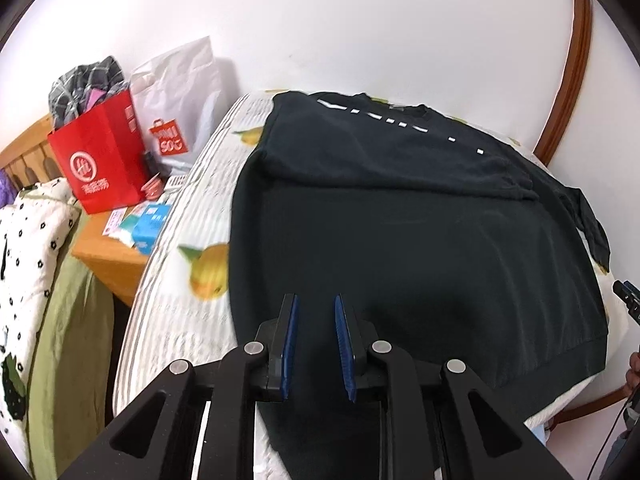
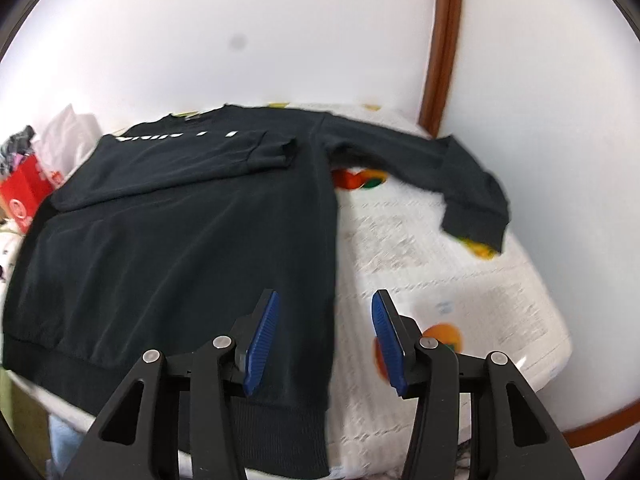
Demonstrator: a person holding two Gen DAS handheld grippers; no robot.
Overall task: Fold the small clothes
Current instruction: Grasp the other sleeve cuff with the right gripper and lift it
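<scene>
Both grippers, left gripper (image 1: 316, 346) and right gripper (image 2: 324, 344), released above the dark sweatshirt (image 2: 180, 248), whose outstretched right sleeve (image 2: 460, 172) only the right view shows whole

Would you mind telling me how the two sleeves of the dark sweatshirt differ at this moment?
The left sleeve is folded across the chest of the sweatshirt, its cuff resting on the dark fabric; the right sleeve stretches outward, off the body. The left sleeve runs nearly straight, while the right sleeve bends downward near its cuff, lying on the fruit-print bedspread. Both share the same dark fabric and ribbed cuffs.
</scene>
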